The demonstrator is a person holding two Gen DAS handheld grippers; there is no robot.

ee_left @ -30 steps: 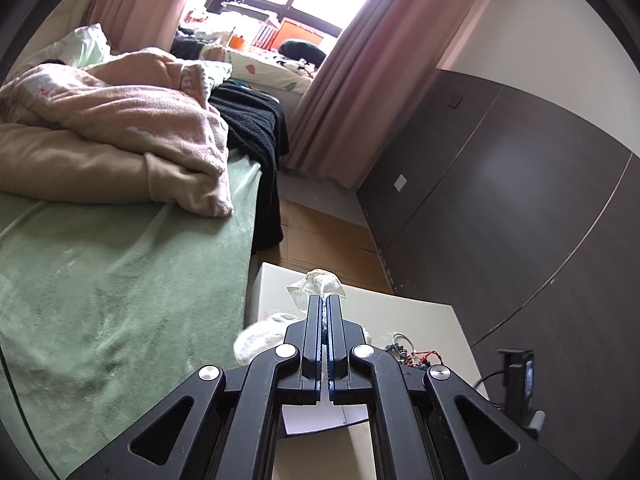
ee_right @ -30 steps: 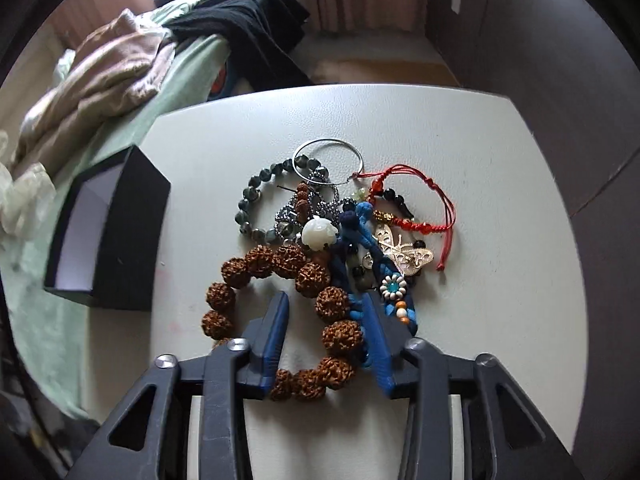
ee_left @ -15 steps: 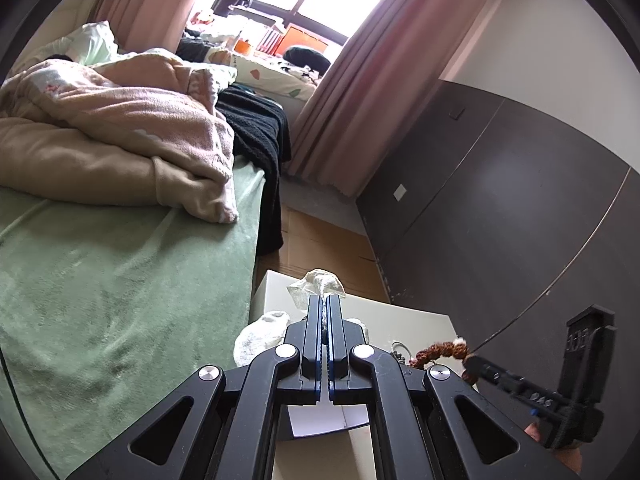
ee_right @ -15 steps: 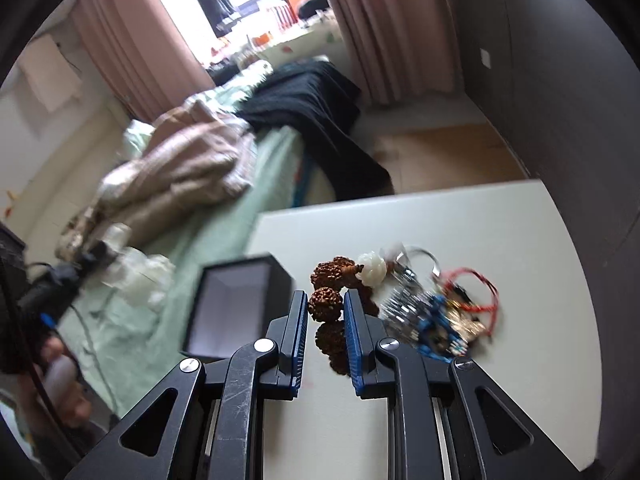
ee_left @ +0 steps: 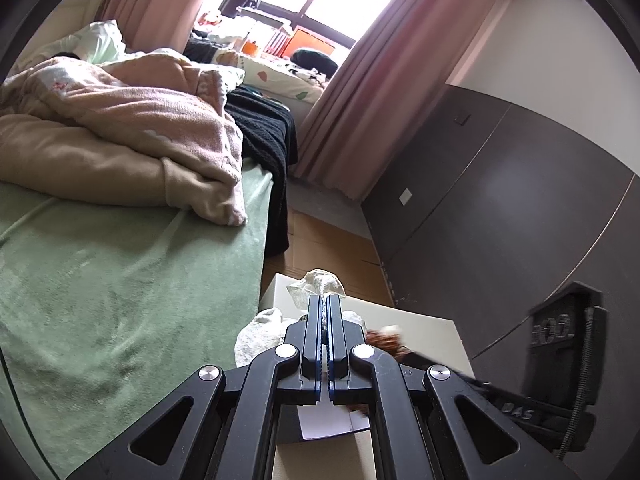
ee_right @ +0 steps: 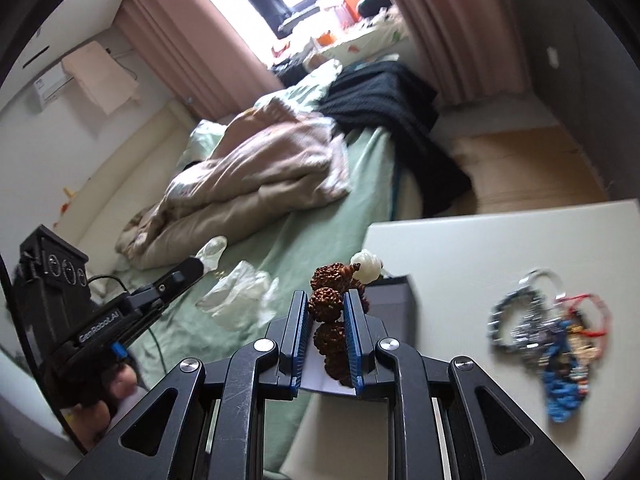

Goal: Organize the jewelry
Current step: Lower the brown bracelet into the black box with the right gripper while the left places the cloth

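Brown, knobbly beads of a bracelet (ee_right: 326, 308) sit clamped between the right gripper (ee_right: 326, 312) jaws, above the black box (ee_right: 390, 300). The left gripper (ee_left: 325, 312) is pinched on a clear plastic bag (ee_left: 316, 286). The remaining jewelry pile (ee_right: 548, 336) lies on the white table (ee_right: 480, 240), off to the right.

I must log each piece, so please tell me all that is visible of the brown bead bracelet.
The brown bead bracelet is a string of large, rough, knobbly brown beads, seed-like, with one smooth white carved bead at its top. The right claw is shut on one bead, holding it above the dark box; lower beads hang between the fingers.

"GenRobot.AI" on left claw (ee_right: 200, 266) body
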